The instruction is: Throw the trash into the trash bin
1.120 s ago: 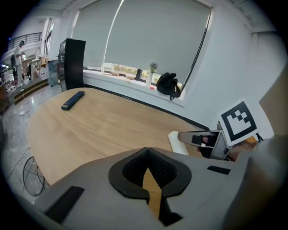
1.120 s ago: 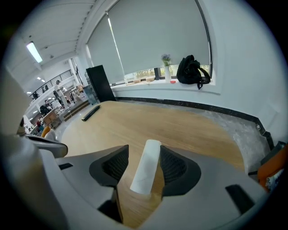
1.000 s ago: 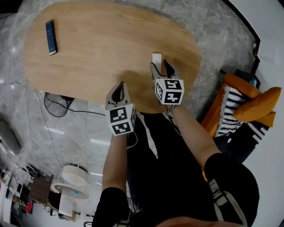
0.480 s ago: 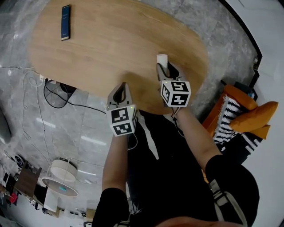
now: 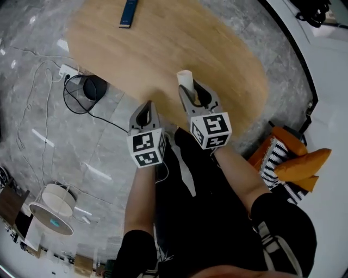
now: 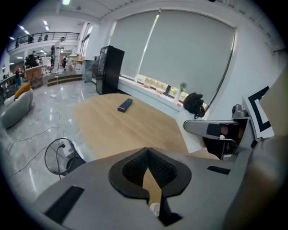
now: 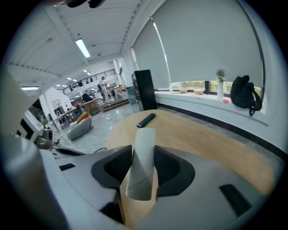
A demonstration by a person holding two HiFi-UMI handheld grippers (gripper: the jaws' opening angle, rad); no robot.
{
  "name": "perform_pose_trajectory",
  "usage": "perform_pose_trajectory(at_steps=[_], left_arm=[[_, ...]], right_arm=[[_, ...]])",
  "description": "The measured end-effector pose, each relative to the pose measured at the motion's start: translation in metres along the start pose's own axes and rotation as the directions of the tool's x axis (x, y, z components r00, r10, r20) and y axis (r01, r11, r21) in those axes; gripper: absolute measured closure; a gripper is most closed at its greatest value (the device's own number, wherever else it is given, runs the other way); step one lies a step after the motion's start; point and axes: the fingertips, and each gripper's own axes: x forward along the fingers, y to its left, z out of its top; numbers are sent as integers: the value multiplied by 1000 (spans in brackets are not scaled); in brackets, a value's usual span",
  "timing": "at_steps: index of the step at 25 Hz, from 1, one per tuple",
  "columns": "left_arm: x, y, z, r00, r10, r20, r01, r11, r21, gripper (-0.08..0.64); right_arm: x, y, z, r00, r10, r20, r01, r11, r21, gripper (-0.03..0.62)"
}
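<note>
Wooden oval table [image 5: 163,49] lay beyond both grippers' jaws. Right gripper [image 5: 191,89], jaws just narrowed, clamped a white paper tube [image 5: 185,80] between its pads, one end past the tips. Left gripper [image 5: 145,110] was closed, empty. Far ahead lay a dark remote [image 5: 128,13].

Head view: the table [image 5: 228,59] is cut off at its far side by the picture's edge, and so is the dark flat device [image 5: 128,11] lying on it, too small for you to identify; your hands are hidden under the marker cubes [image 5: 145,148] of the left gripper [image 5: 145,110] and the right gripper [image 5: 193,89]; the right jaws, which have just been closing, grip the paper tube [image 5: 185,77] and hide all but its far end.

Gripper views: the people [image 6: 31,57] in the far hall and the small objects [image 7: 198,91] on the window sill [image 7: 234,108] are too small to tell.
</note>
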Motion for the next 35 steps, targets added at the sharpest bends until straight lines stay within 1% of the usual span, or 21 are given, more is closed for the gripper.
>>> perform_pose_trajectory(at_steps=[3,5,8,10,12,14,19,21,23,25,27,30,33,35], left_arm=[[-24,42,-1,998,62,32,-60,997,-58,548],[-42,75,-5,993,107,48,-102,990,-97,548],[-79,132,-16,983,169,72,-155,973,-168,548],[-104,170,-26,973,214,88,-191,957,-218,548],[-125,206,-39,959,267,92,-233,933,-274,548],[-144,238,-55,945,317,84,-272,902,-336,548],[-175,305,-98,918,395,44,-332,822,-462,548],[-181,322,-111,910,413,29,-344,792,-504,548],[-182,338,-119,905,424,14,-352,769,-533,546],[-183,353,-127,902,432,6,-356,750,-557,548],[-185,364,-135,900,436,-3,-359,737,-572,547],[-186,374,-143,903,429,-16,-357,731,-581,548],[-186,382,-146,907,420,-24,-356,737,-574,548],[-188,387,-148,908,419,-26,-356,734,-578,548]], right_arm=[[18,51,12,997,83,-3,-83,995,-53,434],[32,90,15,990,142,-19,-143,984,-103,434],[51,156,13,975,217,-51,-222,961,-164,434],[66,201,11,961,267,-71,-276,943,-188,434],[82,244,10,942,322,-93,-334,918,-213,434],[99,285,7,922,371,-111,-387,889,-245,434],[149,365,-9,884,441,-155,-467,830,-306,434],[173,385,-18,874,451,-179,-485,809,-332,434],[200,401,-28,867,452,-209,-498,793,-351,434],[226,414,-40,860,453,-234,-510,781,-360,434],[249,424,-54,857,451,-252,-515,772,-371,434],[277,428,-75,860,433,-269,-508,771,-383,434],[300,428,-86,874,399,-280,-482,789,-381,434],[308,430,-93,877,383,-291,-474,793,-383,434]])
